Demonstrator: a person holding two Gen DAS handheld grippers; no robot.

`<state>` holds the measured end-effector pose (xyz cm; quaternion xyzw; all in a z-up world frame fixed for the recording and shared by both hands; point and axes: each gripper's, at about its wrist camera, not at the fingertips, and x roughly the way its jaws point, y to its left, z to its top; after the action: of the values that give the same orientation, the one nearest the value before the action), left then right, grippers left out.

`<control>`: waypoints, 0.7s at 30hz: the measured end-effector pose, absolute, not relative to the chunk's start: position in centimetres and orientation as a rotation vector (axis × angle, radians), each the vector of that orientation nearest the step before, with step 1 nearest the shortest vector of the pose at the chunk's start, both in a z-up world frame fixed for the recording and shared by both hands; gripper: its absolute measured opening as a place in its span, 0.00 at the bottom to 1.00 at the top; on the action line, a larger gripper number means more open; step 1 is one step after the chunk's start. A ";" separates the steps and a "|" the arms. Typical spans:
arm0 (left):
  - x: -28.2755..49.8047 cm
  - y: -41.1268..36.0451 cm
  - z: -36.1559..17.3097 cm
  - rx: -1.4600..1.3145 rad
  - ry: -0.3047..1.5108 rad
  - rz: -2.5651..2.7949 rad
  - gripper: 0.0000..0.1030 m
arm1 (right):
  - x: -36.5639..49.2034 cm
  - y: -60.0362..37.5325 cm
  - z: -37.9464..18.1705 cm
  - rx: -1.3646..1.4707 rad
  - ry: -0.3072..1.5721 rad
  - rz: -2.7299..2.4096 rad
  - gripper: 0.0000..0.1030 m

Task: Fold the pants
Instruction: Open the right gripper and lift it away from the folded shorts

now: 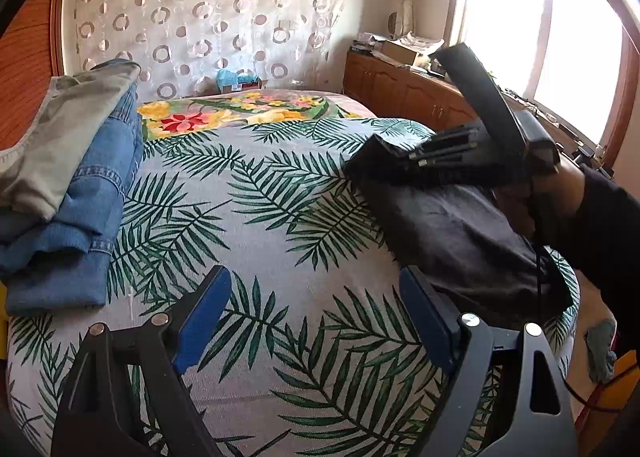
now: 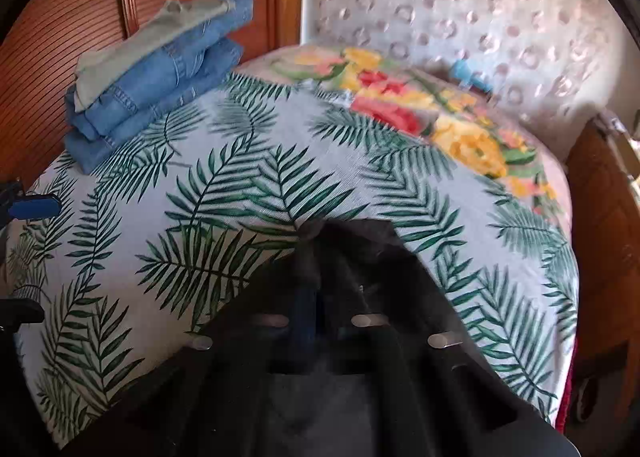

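The black pants [image 1: 460,233] lie folded on the right side of the palm-leaf bedspread [image 1: 260,217]. My right gripper [image 1: 376,153] is shut on the far edge of the black pants and lifts that edge a little; in the right wrist view the black pants [image 2: 344,253] drape over its closed fingers, and the gripper [image 2: 308,297] shows blue pads pressed together. My left gripper [image 1: 316,317] is open and empty, hovering over the bedspread to the left of the pants. One blue left fingertip [image 2: 36,207] shows at the left edge of the right wrist view.
A stack of folded blue jeans [image 1: 76,217] with a grey garment [image 1: 64,129] on top sits at the bed's left side, also in the right wrist view [image 2: 160,77]. A floral blanket [image 1: 240,113] lies at the far end. A wooden cabinet [image 1: 400,93] stands beyond the bed on the right.
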<state>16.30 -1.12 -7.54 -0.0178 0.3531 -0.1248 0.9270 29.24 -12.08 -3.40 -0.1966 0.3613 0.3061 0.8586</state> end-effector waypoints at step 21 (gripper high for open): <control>15.1 -3.0 -7.7 -0.028 0.727 -0.303 0.84 | 31.4 -15.7 -1.6 -0.214 0.738 0.434 0.46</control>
<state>15.07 -3.02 -7.69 -0.0139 0.3543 -0.1474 0.9233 31.38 -15.72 -1.63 -0.1037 0.3569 0.2102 0.9042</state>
